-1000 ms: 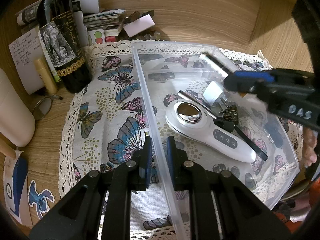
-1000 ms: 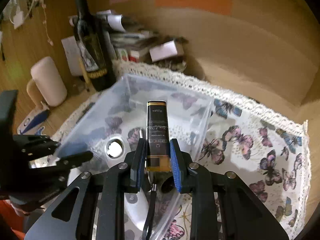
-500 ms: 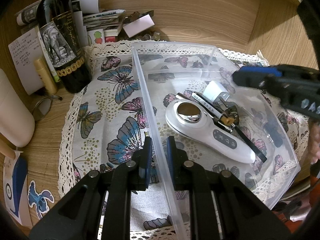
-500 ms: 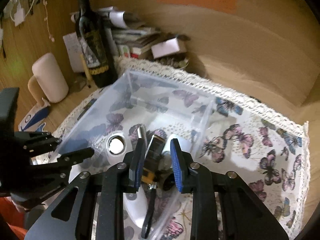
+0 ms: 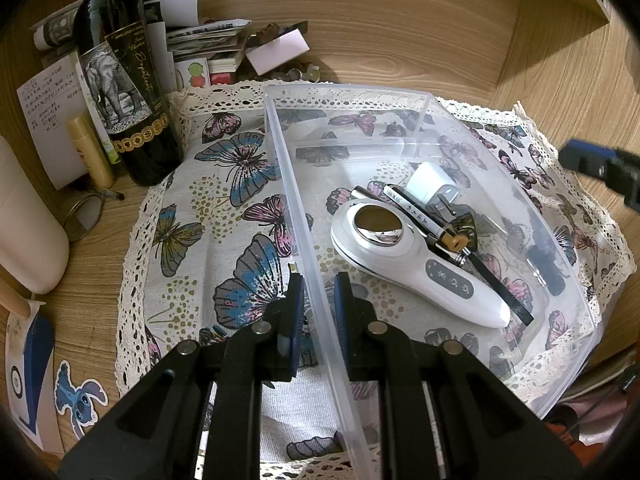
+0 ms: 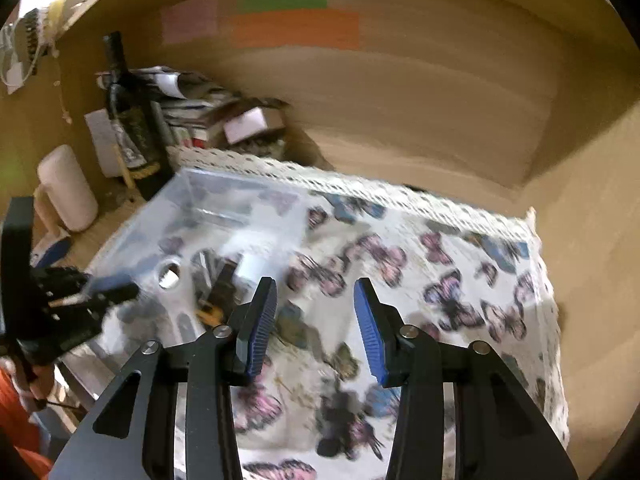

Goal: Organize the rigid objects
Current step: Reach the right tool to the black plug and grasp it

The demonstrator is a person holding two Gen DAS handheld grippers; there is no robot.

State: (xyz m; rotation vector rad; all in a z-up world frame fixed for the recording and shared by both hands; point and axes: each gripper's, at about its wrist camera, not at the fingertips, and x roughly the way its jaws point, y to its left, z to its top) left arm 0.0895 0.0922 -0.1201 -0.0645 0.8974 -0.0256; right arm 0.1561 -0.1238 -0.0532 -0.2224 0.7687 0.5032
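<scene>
Both grippers are showing black angular frames dotted with silver screws. The right gripper [image 6: 315,322] is wearing ribbed blue pads [image 6: 370,330]; an orange sleeve [image 6: 18,436] is showing.

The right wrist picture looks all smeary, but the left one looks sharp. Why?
Right wrist view: motion blur smears the butterfly cloth and clear bin, while the right gripper itself looks crisp. Left wrist view: sharp, with the white handheld device clear and its metal disc mirror-bright. Both views bend straight edges, fisheye style.

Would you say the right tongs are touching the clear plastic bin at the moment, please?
Apart. The right wrist view shows the right tongs open and empty over the butterfly cloth, with the clear plastic bin off to their left and cloth visible between.
</scene>
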